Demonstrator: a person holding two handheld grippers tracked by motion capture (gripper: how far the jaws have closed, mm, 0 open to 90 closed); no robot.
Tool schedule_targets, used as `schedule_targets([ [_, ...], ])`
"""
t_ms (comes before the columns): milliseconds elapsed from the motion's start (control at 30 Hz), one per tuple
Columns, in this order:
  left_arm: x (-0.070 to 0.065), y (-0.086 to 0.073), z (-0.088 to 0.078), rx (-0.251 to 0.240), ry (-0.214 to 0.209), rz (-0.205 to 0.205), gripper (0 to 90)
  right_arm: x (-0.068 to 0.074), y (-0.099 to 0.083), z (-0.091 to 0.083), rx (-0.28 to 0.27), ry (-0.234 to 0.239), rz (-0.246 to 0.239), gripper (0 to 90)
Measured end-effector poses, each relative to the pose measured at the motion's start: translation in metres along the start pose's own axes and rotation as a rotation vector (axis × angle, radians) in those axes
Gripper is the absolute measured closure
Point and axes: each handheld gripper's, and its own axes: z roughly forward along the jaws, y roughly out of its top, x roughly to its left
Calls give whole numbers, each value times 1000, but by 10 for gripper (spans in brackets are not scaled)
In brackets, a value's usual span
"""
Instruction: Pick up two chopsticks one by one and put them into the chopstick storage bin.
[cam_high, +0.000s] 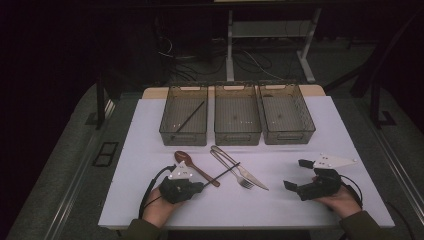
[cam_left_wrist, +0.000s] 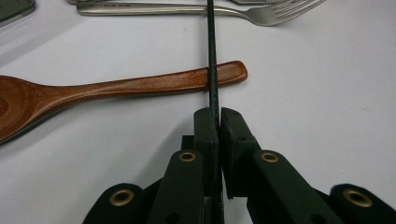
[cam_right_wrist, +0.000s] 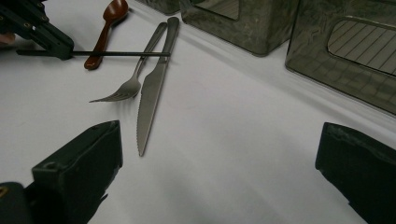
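My left gripper (cam_high: 202, 186) rests at the front left of the white table (cam_high: 150, 130), shut on a thin black chopstick (cam_high: 222, 173). In the left gripper view the chopstick (cam_left_wrist: 211, 56) runs straight out from the closed jaws of the left gripper (cam_left_wrist: 215, 116), across the handle of a brown wooden spoon (cam_left_wrist: 116, 86). The stick's far end lies over the fork (cam_high: 230, 167) and the knife (cam_high: 247, 175). My right gripper (cam_high: 296, 175) sits at the front right, open, nothing between its jaws. Its own view shows the right gripper (cam_right_wrist: 219, 149) facing the knife (cam_right_wrist: 152, 98), the fork (cam_right_wrist: 135, 79) and the left gripper (cam_right_wrist: 56, 44).
Three smoky clear bins stand in a row at the back of the table: the left bin (cam_high: 166, 117) holds a second black chopstick (cam_high: 190, 116), the middle bin (cam_high: 237, 136) and the right bin (cam_high: 305, 117) look bare. Dark floor, cables and table legs lie beyond.
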Motion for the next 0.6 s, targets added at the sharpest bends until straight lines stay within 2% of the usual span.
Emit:
schedule_targets([
  [167, -2, 2, -3, -21, -3, -10, 845, 0, 0, 0, 0, 1, 1, 1],
  [200, -1, 3, -5, -13, -3, 3, 845, 0, 0, 0, 0, 1, 0, 1],
  [333, -2, 4, -8, -37, -5, -12, 845, 0, 0, 0, -1, 2, -1, 1],
  [600, 2, 6, -20, -55, 7, -11, 846, 0, 0, 0, -1, 5, -1, 2],
])
